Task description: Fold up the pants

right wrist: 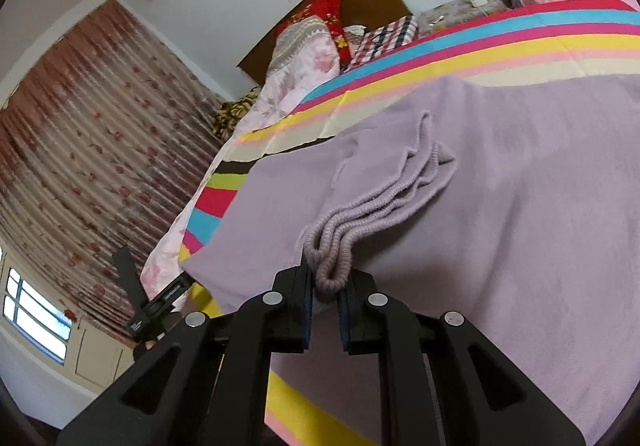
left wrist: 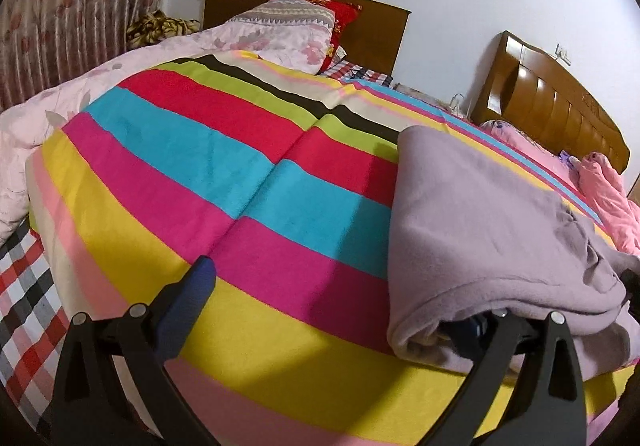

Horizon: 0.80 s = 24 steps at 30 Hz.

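The lilac fleece pants (left wrist: 480, 213) lie folded on the striped bedsheet (left wrist: 208, 165), to the right in the left wrist view. My left gripper (left wrist: 344, 292) is open wide. Its left blue pad (left wrist: 196, 286) rests over the sheet, and its right finger is tucked under the near edge of the pants, tip hidden. In the right wrist view the pants (right wrist: 500, 185) fill the middle, and my right gripper (right wrist: 326, 296) is shut on their bunched ribbed cuffs (right wrist: 332, 258). The cuff fabric drapes back over the folded cloth.
A pink floral quilt (left wrist: 48, 125) and pillows (left wrist: 288, 21) lie at the far side near a brown headboard (left wrist: 376, 25). A second headboard (left wrist: 560, 105) and pink cloth (left wrist: 608, 197) sit on the right. A flowered curtain (right wrist: 80, 133) and a window (right wrist: 36, 318) are on the left.
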### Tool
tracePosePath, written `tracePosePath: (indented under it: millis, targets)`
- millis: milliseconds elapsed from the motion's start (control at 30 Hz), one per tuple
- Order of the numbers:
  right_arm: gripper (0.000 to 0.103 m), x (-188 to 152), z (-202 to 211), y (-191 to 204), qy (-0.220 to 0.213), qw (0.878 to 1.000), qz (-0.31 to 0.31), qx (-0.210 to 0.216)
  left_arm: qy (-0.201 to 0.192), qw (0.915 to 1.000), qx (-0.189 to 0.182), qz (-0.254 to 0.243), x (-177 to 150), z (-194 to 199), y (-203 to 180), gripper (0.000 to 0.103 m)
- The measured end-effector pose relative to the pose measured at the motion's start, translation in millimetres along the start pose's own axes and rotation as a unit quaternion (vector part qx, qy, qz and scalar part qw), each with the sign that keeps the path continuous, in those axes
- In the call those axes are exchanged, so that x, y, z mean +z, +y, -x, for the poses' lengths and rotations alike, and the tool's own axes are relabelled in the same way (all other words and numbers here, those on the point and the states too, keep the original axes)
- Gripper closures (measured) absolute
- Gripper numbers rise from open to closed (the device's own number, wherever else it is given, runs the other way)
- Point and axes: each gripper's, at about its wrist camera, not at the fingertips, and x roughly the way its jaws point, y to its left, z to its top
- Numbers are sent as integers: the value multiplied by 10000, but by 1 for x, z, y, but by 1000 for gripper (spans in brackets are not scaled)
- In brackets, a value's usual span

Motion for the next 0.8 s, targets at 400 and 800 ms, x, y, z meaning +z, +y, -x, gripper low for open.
tracePosePath:
  millis: [400,800]
  targets:
    - [61,-16,3,-5,449,9946,329,-880,-132,9900,76,-1400,-23,59,-9,2]
    - [45,-7,-34,65,588,9611,2212,-1546,454,9843,-1188,-1225,40,11,-109,2]
